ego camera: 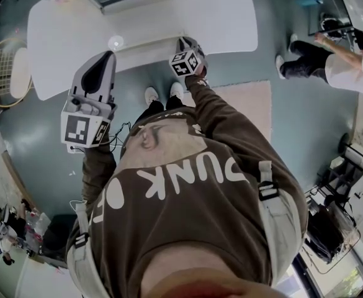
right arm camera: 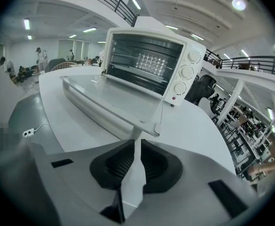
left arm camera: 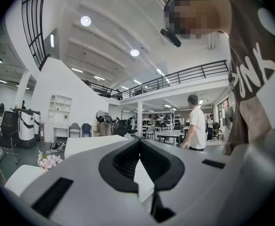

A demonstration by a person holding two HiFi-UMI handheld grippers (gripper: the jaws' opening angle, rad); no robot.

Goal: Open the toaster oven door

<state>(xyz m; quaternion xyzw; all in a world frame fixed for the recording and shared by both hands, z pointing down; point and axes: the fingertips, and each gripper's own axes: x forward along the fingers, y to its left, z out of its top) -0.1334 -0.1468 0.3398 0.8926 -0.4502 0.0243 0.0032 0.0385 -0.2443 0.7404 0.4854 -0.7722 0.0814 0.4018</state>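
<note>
- Door [right arm camera: 113,95] of the toaster oven [right arm camera: 146,60] is down — fully open and lying level, straight ahead of the right gripper [right arm camera: 137,145].
- Right gripper: its jaws stand a narrow slit apart with nothing pinched between them. The door's front edge lies just beyond the tips, and I cannot tell whether it touches them.
- Past the door the oven's mouth gapes, with rack bars showing inside. Three round knobs [right arm camera: 186,72] run down its face, up and to the right of the gripper.
- The oven stands on the white worktop [right arm camera: 198,126], which spreads below the right gripper and out to both sides of it.
- Left gripper [left arm camera: 138,144] — tips together and empty. It is held back and to the left of the right one, tilted up toward the hall.
- Ahead of the left gripper, low to its left, is a bunch of pink flowers [left arm camera: 49,160]. Farther off to its right, a person in a white shirt [left arm camera: 195,124] stands by some tables.
</note>
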